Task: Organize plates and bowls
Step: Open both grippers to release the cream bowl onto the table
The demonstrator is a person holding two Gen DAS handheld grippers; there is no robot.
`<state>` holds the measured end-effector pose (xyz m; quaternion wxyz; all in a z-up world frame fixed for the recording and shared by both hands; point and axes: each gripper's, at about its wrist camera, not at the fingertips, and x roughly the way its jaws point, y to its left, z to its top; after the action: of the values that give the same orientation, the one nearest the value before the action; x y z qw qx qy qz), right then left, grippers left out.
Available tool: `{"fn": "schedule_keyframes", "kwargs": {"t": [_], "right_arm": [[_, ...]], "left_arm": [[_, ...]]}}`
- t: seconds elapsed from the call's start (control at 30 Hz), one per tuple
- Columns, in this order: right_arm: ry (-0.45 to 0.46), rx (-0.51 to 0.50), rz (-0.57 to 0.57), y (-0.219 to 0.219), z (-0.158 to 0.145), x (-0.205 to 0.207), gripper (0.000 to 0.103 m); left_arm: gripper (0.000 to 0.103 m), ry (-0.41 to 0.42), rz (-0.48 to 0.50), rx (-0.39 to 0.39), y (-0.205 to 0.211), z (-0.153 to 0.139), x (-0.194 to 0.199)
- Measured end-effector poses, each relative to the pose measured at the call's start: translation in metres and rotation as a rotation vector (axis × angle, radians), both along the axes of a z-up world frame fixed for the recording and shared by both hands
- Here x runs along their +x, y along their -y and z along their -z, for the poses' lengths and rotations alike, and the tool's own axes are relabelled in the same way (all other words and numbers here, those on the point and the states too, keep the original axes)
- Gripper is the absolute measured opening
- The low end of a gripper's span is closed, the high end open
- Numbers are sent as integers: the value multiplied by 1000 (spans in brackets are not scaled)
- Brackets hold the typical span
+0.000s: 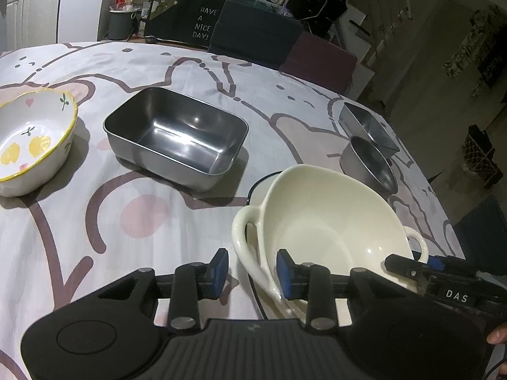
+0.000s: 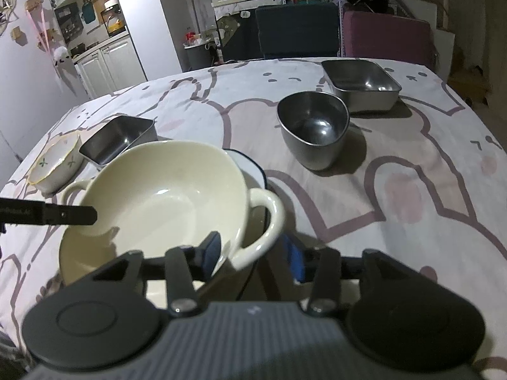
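Cream bowl: your two-handled cream bowl [image 1: 320, 221] sits tilted over a white plate with a dark rim [image 2: 250, 166], near the front edge of the table [image 1: 158, 63]; whether it rests in the plate or is lifted off it, you cannot tell from these views.

Left gripper: your left gripper [image 1: 252, 274] is spread wide around the bowl's left handle [image 1: 244, 237]. One blue pad [image 1: 286, 274] is inside the bowl wall, the other outside past the handle. Neither pad clearly presses the bowl.

Right gripper: your right gripper [image 2: 253, 255] is also open, straddling the right handle [image 2: 269, 218], one pad inside the rim, one outside. Contact is hard to judge.

Why two grippers: probably because the bowl is broad and smooth, so a grip on both handles would keep it level.

Other ware: flowered bowl [image 1: 35, 139] far left; large steel tray [image 1: 177, 136] just beside it; round steel bowl [image 2: 313, 128] and square steel tray [image 2: 359, 87] to the right, well apart from the cream bowl.

Step in hand, judged: you are either taking or releasing the bowl over the plate.

Risk: the tilt suggests it could slide off the plate's rim.
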<state>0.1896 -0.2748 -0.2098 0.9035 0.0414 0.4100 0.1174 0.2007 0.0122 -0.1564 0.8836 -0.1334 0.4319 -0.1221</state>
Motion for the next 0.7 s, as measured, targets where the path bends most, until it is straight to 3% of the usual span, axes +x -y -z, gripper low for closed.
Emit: {"fn": "schedule_keyframes", "kwargs": {"t": [0.13, 0.23, 0.3, 0.4, 0.47, 0.7], "right_arm": [[2, 16, 5, 2, -2, -2, 58], [0, 35, 12, 4, -6, -3, 68], [11, 30, 9, 4, -10, -4, 86], [33, 32, 22, 7, -21, -7, 103], [46, 15, 21, 8, -29, -10, 103], [141, -67, -16, -4, -60, -9, 103]], "left_arm": [[46, 1, 6, 5, -1, -1, -1], [66, 2, 16, 3, -4, -6, -5], [79, 15, 29, 0, -6, -13, -9], [93, 50, 51, 5, -8, -28, -17], [101, 82, 50, 23, -12, -37, -21], [103, 165, 1, 61, -48, -73, -18]]}}
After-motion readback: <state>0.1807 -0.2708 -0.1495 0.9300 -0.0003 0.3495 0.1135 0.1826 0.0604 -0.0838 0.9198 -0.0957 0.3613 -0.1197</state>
